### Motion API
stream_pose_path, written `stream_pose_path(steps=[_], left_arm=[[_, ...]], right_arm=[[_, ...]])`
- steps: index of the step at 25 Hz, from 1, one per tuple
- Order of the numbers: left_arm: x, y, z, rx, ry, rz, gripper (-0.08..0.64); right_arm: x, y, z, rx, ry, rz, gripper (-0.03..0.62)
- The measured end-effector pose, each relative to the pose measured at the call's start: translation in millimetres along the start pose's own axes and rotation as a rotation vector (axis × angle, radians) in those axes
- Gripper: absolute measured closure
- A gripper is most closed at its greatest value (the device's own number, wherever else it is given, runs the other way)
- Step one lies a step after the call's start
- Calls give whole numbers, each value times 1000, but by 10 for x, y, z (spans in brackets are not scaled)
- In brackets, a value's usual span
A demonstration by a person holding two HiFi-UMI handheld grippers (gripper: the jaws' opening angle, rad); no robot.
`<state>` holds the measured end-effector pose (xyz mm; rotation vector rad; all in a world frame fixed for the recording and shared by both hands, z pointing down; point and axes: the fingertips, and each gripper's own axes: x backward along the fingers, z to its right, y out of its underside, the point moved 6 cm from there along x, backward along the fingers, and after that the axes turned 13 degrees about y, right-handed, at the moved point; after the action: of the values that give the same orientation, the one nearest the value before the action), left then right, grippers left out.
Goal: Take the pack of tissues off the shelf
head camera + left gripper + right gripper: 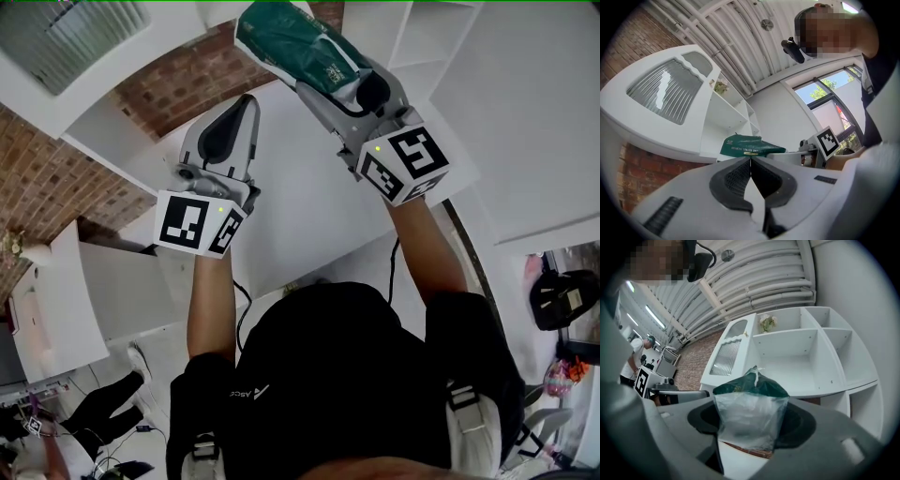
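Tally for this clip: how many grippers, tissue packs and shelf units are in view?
grippers: 2, the left gripper and the right gripper
tissue pack: 1
shelf unit: 1
total: 4

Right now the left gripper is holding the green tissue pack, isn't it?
Not quite: the right gripper holds the green tissue pack, its jaws clamped on the pack's clear end, as the right gripper view shows. The left gripper has its jaws together with nothing between them.
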<state>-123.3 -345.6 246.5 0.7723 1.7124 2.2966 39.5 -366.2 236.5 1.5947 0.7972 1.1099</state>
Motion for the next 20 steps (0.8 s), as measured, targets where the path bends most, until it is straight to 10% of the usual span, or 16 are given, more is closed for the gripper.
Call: stream_pose_path(steps=[20], left_arm=[[14, 66, 14, 5, -18, -26, 560]], right_arm=[[89, 204, -45, 0, -27, 1, 293]])
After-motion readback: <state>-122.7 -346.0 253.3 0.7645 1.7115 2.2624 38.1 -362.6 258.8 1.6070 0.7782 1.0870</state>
